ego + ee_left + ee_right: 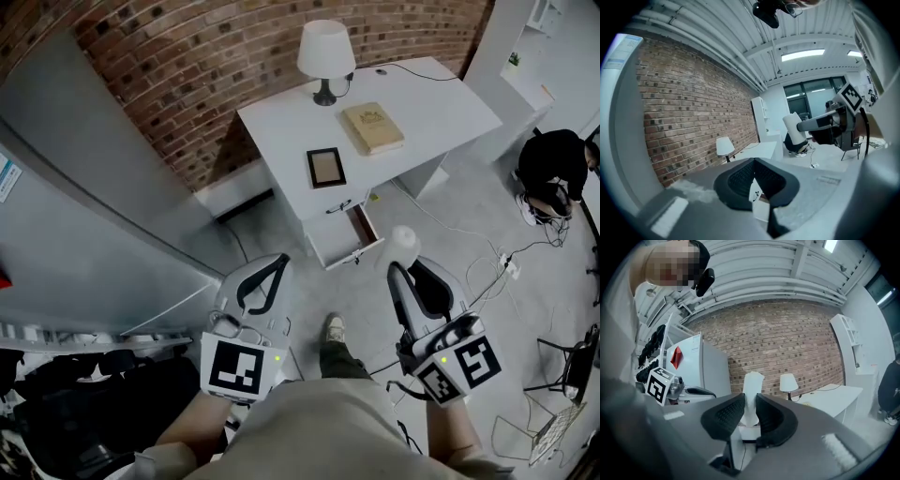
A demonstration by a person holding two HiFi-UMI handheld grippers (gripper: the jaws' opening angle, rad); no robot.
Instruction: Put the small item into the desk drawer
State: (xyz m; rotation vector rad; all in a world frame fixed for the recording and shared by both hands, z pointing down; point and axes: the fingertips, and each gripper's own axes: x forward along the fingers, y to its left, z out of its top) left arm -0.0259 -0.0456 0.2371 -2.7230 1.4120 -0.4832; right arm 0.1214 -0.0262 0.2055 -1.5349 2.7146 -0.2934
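Observation:
A white desk [441,103] stands against the brick wall, and its top drawer [354,234] is pulled open toward me. My right gripper [401,267] is shut on a small white item [404,242], held just right of the drawer front and above the floor. In the right gripper view the white item [752,390] sticks up between the closed jaws of the right gripper [750,404]. My left gripper [269,279] is shut with nothing in it, left of the drawer. The left gripper [754,164] view shows the white item [792,130] off to the right.
On the desk are a white lamp [325,52], a tan book [372,127] and a dark picture frame [325,167]. A person in black [553,167] crouches at the right near floor cables [506,262]. A grey cabinet [84,234] fills the left.

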